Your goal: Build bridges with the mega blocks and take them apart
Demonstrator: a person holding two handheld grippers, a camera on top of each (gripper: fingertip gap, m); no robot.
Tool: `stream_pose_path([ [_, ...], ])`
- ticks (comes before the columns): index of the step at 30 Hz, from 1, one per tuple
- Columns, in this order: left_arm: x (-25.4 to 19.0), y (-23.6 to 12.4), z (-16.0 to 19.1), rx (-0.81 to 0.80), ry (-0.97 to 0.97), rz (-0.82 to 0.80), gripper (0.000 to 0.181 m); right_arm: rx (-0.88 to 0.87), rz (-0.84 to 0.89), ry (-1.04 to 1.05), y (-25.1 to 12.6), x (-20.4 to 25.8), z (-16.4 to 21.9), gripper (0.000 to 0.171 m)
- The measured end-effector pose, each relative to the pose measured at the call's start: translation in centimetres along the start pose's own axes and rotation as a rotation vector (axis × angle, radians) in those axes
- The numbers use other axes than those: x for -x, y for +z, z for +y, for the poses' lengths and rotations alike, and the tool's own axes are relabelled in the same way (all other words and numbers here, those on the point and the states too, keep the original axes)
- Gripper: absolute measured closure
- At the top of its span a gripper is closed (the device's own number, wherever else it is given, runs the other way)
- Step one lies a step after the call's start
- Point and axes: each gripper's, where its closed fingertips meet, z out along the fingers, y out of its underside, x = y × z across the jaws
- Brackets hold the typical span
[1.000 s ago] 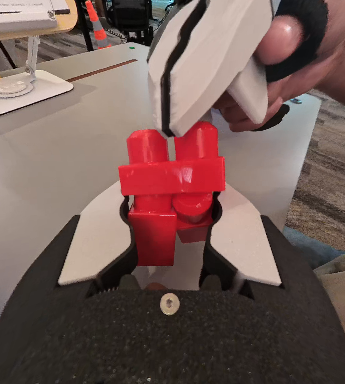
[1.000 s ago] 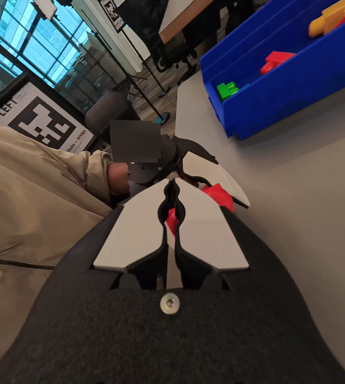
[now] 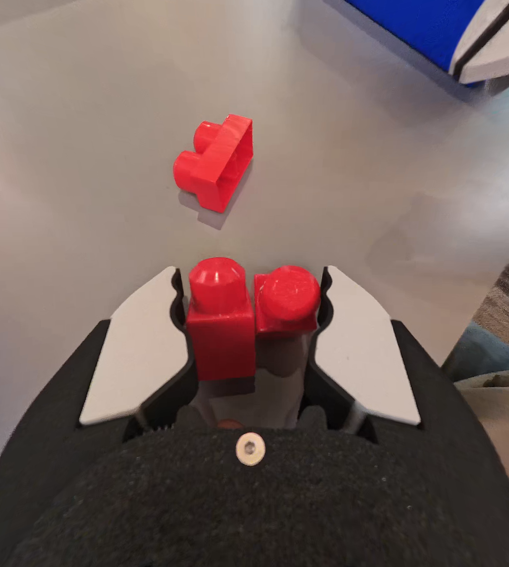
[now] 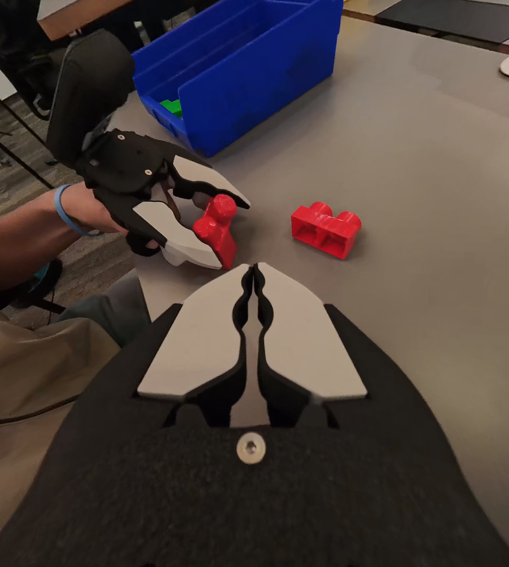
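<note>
My left gripper (image 3: 251, 273) is shut on two small red single-stud blocks (image 3: 221, 319) held side by side, studs pointing forward. In the right wrist view the left gripper (image 4: 234, 233) holds these blocks (image 4: 216, 228) just above the grey table. A red two-stud block (image 3: 216, 162) lies on its side on the table ahead of them, hollow underside showing; it also shows in the right wrist view (image 4: 325, 230). My right gripper (image 4: 253, 267) is shut and empty, over the table near the front edge. Its fingers (image 3: 492, 40) show at the top right of the left wrist view.
A blue bin (image 4: 241, 70) stands at the back of the grey table (image 4: 415, 184), with a green block (image 4: 171, 107) inside. A black chair (image 4: 87, 86) is left of the bin. A person's forearm (image 4: 16, 236) and tan jacket are at the left.
The two-stud block that bridged the two small blocks has come off and now lies on the table. The right gripper has pulled back and away from the left one.
</note>
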Motion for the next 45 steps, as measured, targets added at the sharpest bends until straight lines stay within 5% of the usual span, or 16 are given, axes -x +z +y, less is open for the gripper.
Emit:
stream_pose_path([
  [8, -1.2, -0.9, 0.5, -0.006, -0.037, 0.014, 0.087, -0.074, 0.008, 0.05, -2.7, 0.4, 1.0, 0.171],
  [19, -0.8, -1.7, 2.8, 0.137, -0.003, -0.249, 0.079, -0.126, 0.024, 0.078, -4.0, 0.5, 2.0, 0.171],
  [23, -0.6, -1.5, 2.6, 0.204, -0.012, -0.256, 0.084, -0.126, -0.004, 0.087, -4.0, 0.9, 2.1, 0.171],
  [29, 0.0, -5.5, 1.7, 0.08, -0.009, -0.232, 0.121, -0.117, 0.005, 0.066, -3.7, 0.9, 2.3, 0.171],
  [33, 0.2, -5.2, 3.2, 0.116, -0.013, -0.21, 0.111, -0.062, 0.021, 0.039, -2.7, 1.1, 3.1, 0.171],
  [37, 2.1, -5.6, 3.9, 0.195, 0.262, -0.347, 0.123, -0.066, 0.038, 0.023, -3.1, 1.2, 2.8, 0.171],
  [45, 2.0, -4.1, 3.2, 0.178, 0.726, -0.313, 0.137, -0.06, 0.041, -0.004, -3.4, 1.7, 2.5, 0.171],
])
